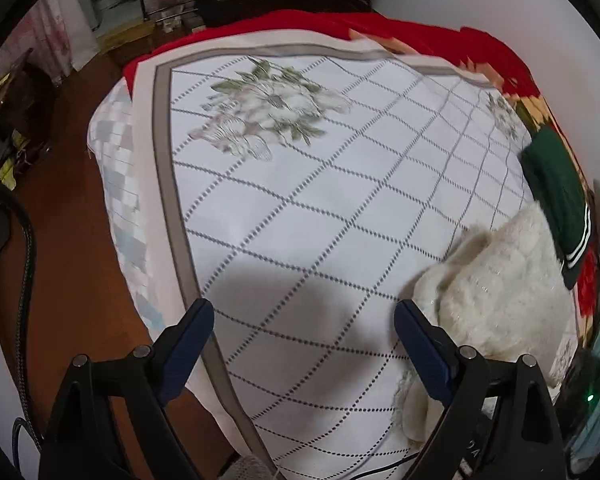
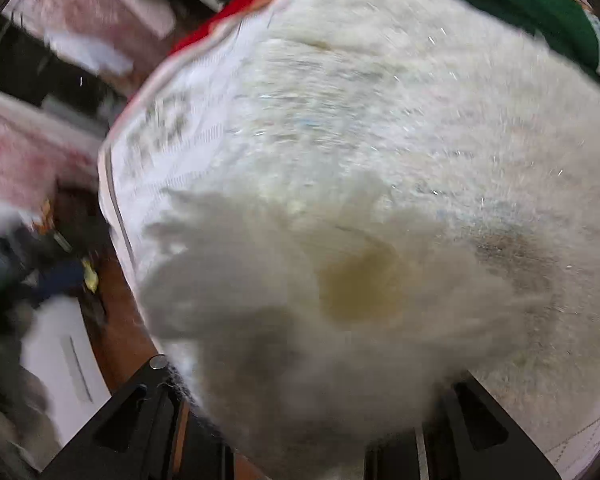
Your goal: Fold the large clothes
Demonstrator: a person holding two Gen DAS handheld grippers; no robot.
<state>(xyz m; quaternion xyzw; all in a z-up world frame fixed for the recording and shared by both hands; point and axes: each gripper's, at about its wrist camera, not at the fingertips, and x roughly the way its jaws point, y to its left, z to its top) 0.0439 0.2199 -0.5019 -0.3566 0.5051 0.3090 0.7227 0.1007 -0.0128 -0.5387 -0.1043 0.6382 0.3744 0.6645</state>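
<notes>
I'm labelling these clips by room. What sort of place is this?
Most likely a home bedroom: a bed with a checked, flower-printed sheet over a red blanket, a fluffy white garment and folded green clothing lying on it, and a wooden floor beside.

We note the left gripper [image 1: 304, 322]: black triangular linkage frame, blue fingers [image 1: 188, 344], silver pivot screws. Right gripper [image 2: 300, 432]: same black frame, one silver screw at ten o'clock.

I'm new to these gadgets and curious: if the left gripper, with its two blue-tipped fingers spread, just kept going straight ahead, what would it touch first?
Most likely the checked bedsheet: the left gripper points down at bare sheet, nothing between its fingers. The fluffy white garment lies just beside, though depth is hard to judge.
</notes>
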